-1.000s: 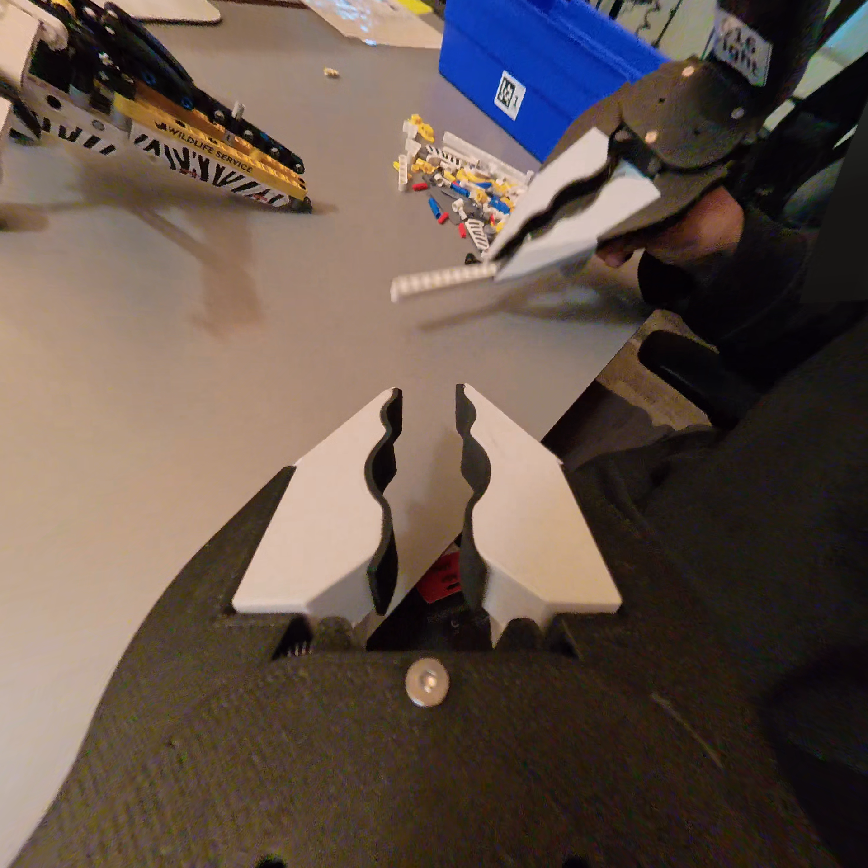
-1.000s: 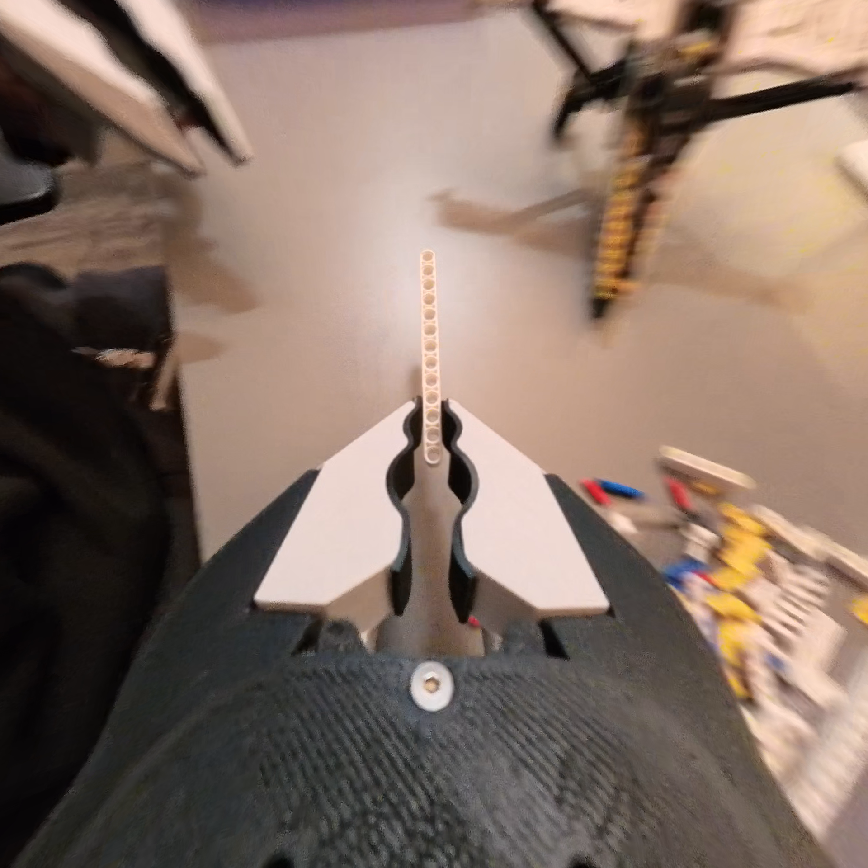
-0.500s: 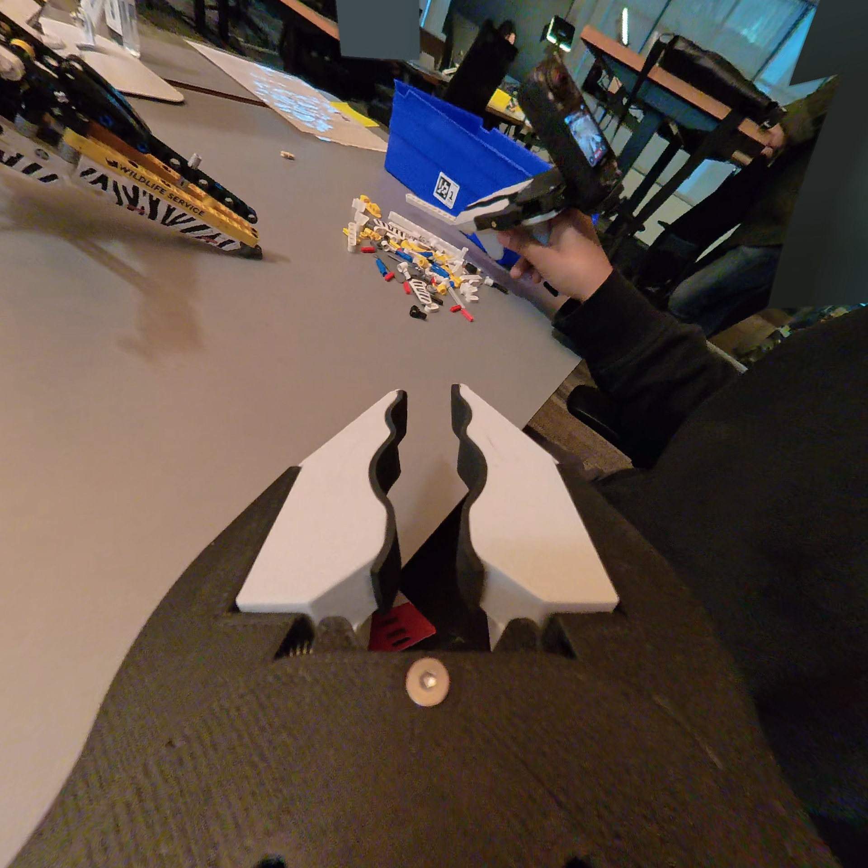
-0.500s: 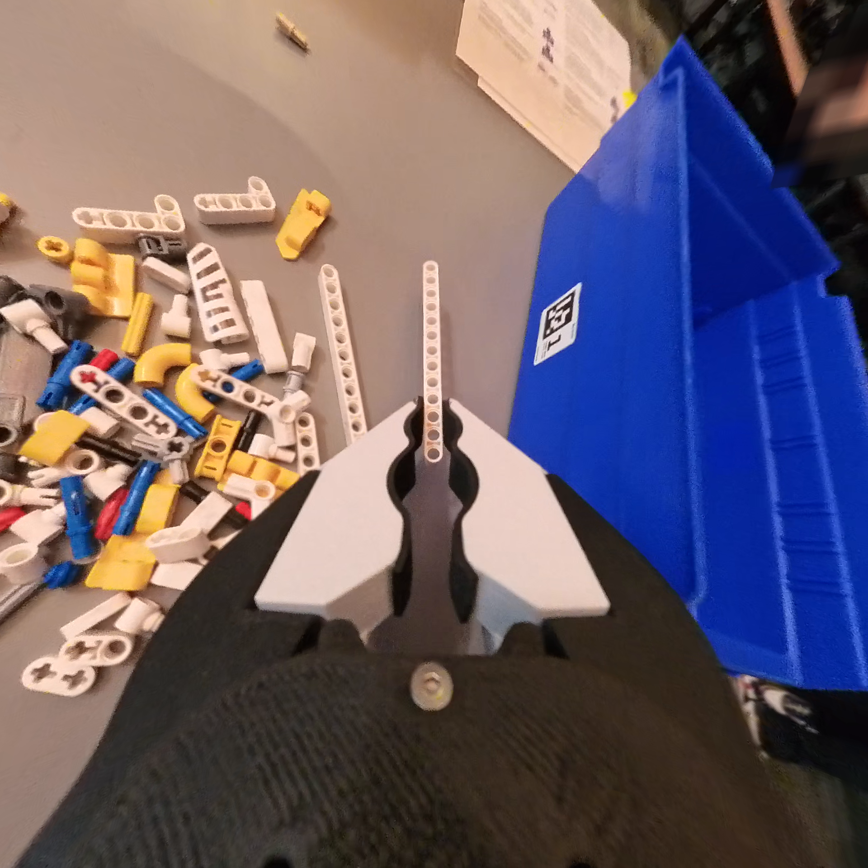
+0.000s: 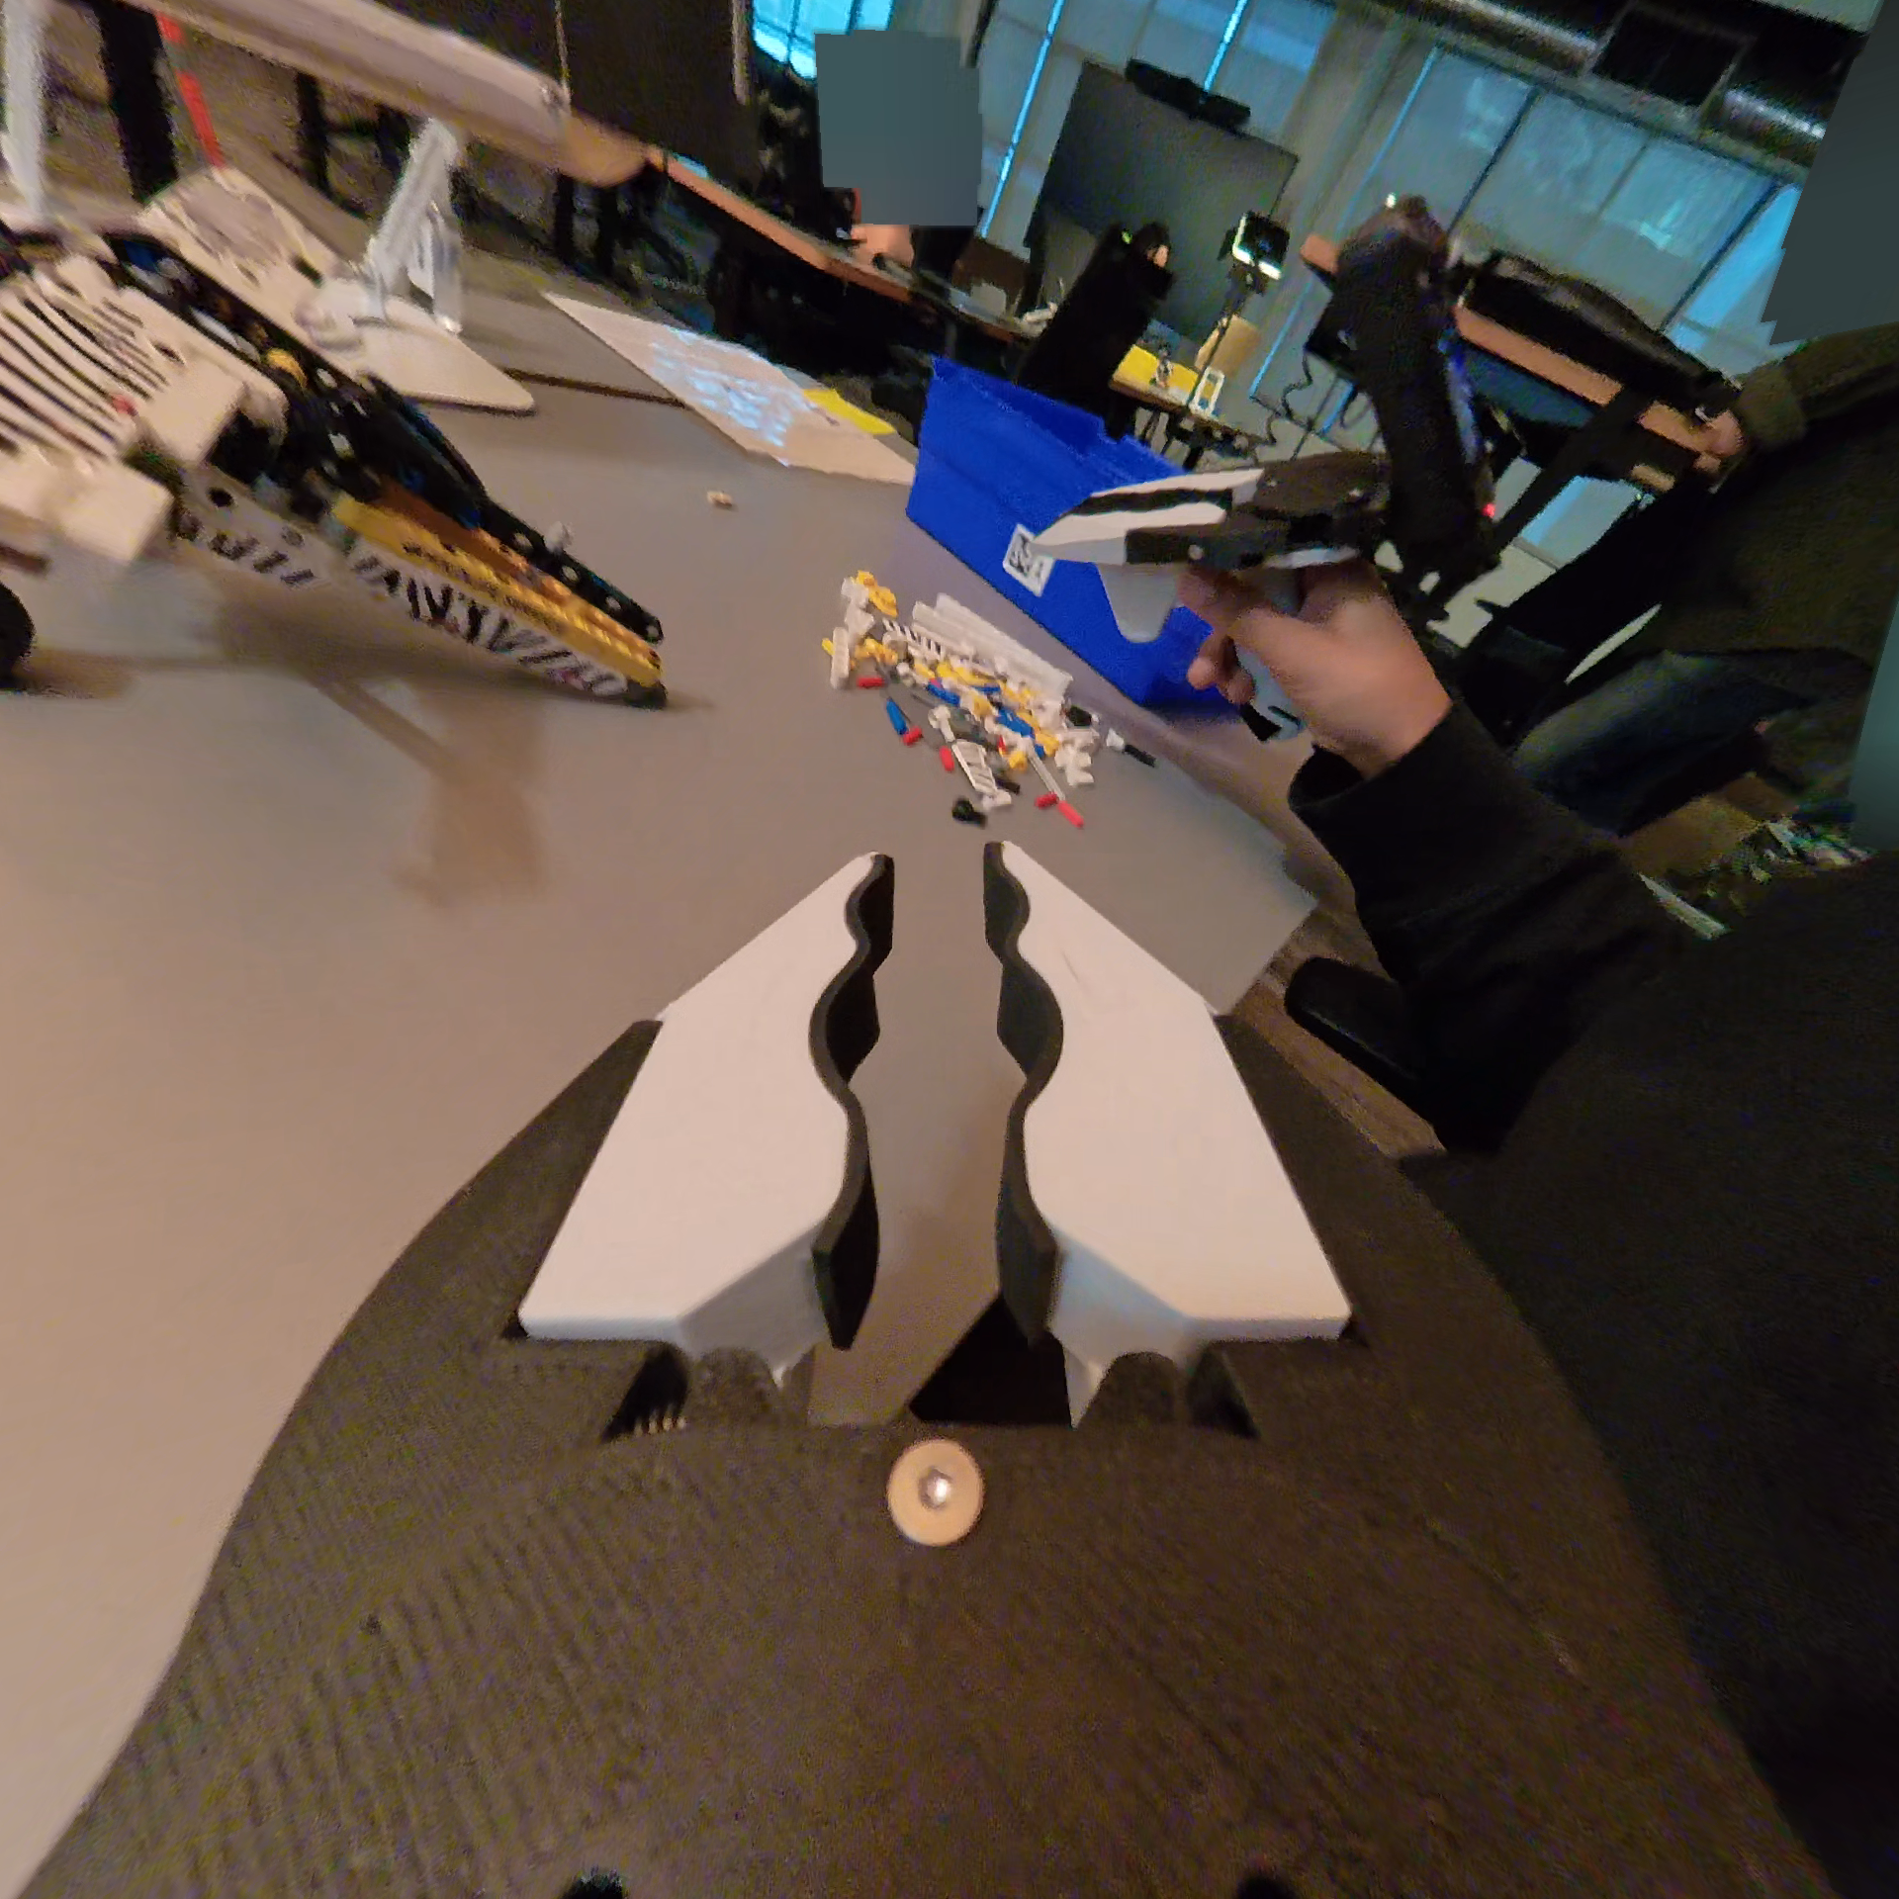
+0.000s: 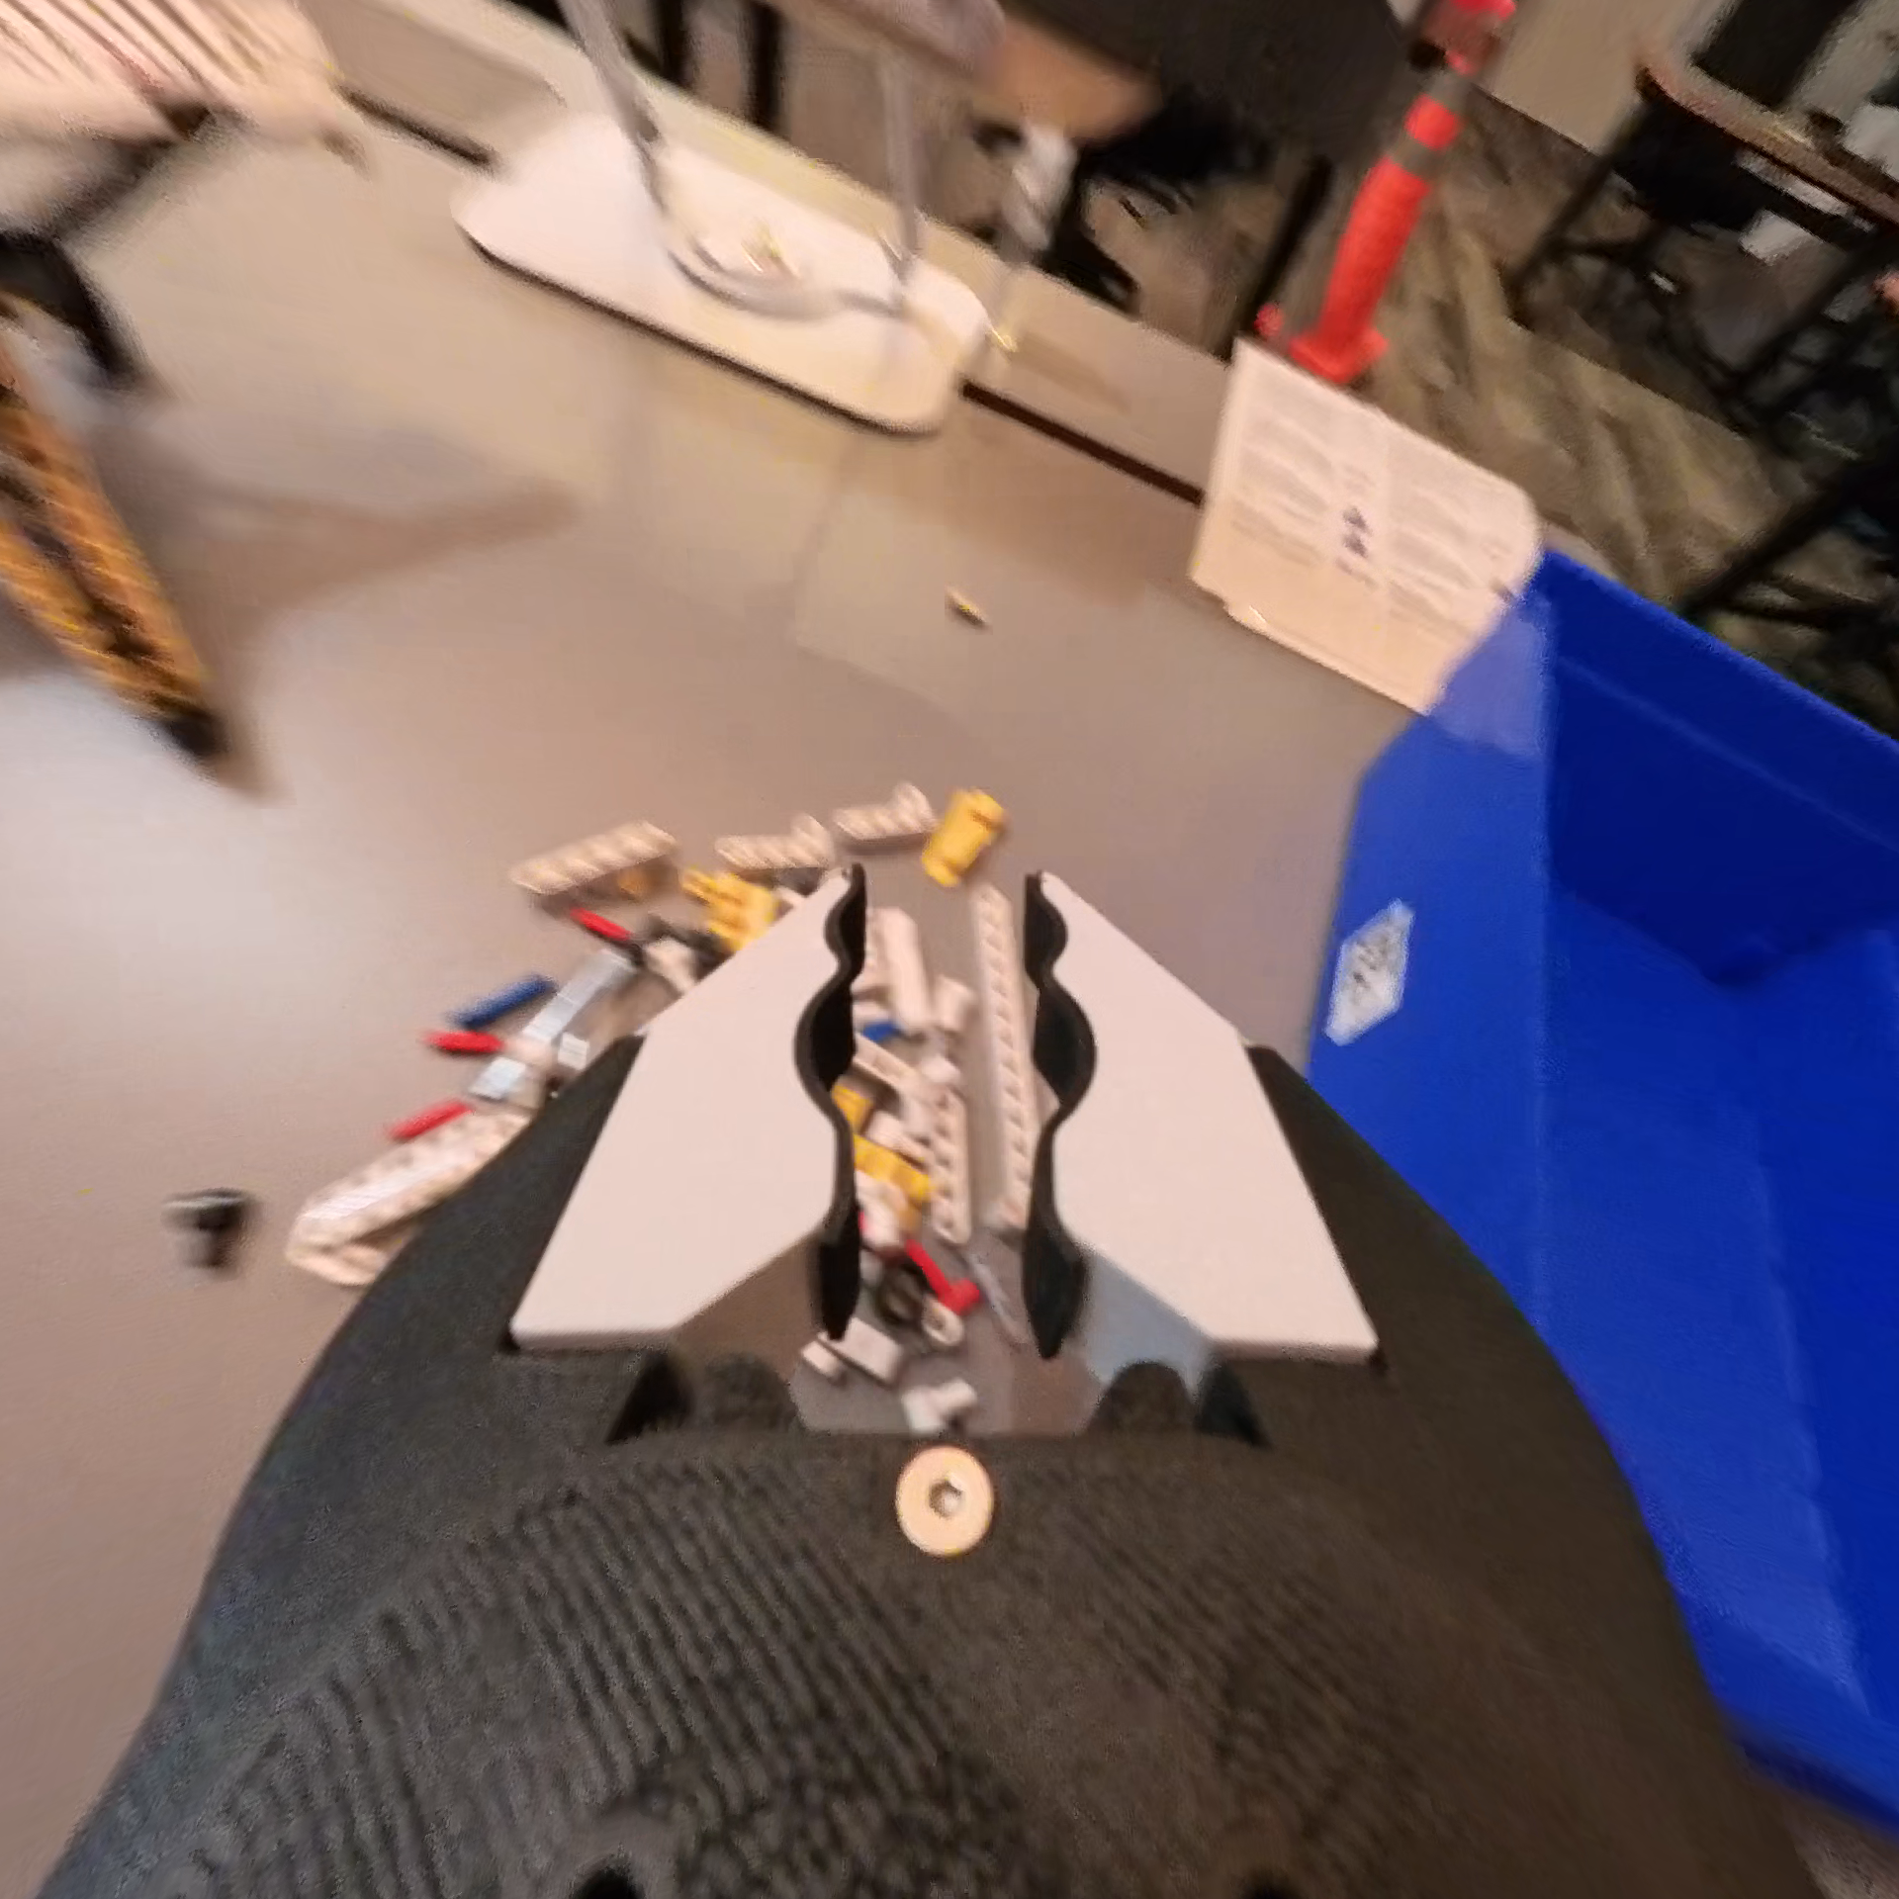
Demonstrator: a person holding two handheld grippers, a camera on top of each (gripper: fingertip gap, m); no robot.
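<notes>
Overhead, both tongs [image 5: 937, 863] [image 6: 943, 889] gape bare — grey table [image 5: 308, 976], loose bricks [image 5: 976, 699], blue bin [image 6: 1665, 1028], office behind.

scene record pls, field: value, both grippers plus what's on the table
left gripper: open, nothing between the fingers, above bare grey table
right gripper: open, nothing gripped, hovering over the pile of small building pieces
pile colours: white, yellow, red, blue
blue bin: right of the pile, on the table
brick model: yellow, black and striped, far left
paper sheet: beyond the bin
image quality: right wrist view blurred
</notes>
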